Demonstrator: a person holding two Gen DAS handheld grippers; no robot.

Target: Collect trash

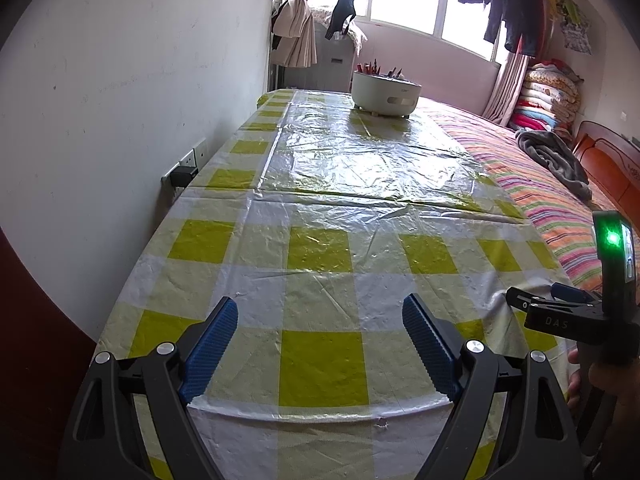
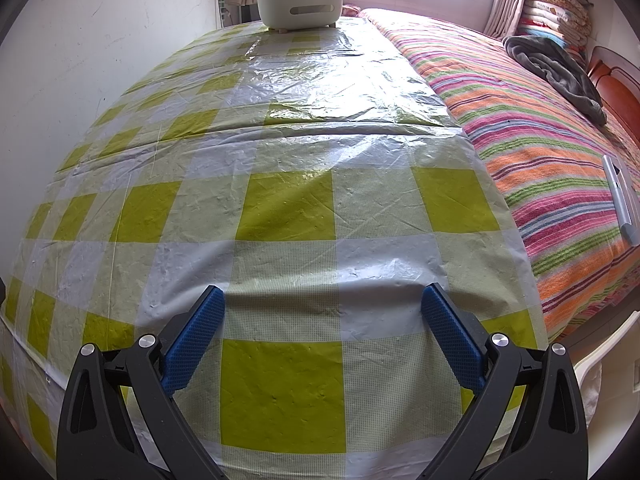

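Note:
A white round bin point(image 1: 386, 92) holding several red and dark wrappers stands at the far end of the table point(image 1: 320, 208), which wears a yellow-and-white checked plastic cloth. The same bin point(image 2: 300, 6) shows at the top of the right wrist view. My left gripper point(image 1: 320, 308) hangs open above the table's near edge, nothing between its blue pads. My right gripper point(image 2: 322, 296) is open too, over the near part of the cloth point(image 2: 280, 200), and empty. The right gripper's body point(image 1: 568, 312) shows at the right edge of the left wrist view, held by a hand point(image 1: 576, 376).
A white wall point(image 1: 120, 120) with a socket and plug point(image 1: 186, 172) runs along the table's left side. A bed with a striped cover point(image 2: 540, 140) lies against the right side, with a grey blanket point(image 2: 556, 68) and a silver device point(image 2: 620, 200) on it. Laundry hangs at the window.

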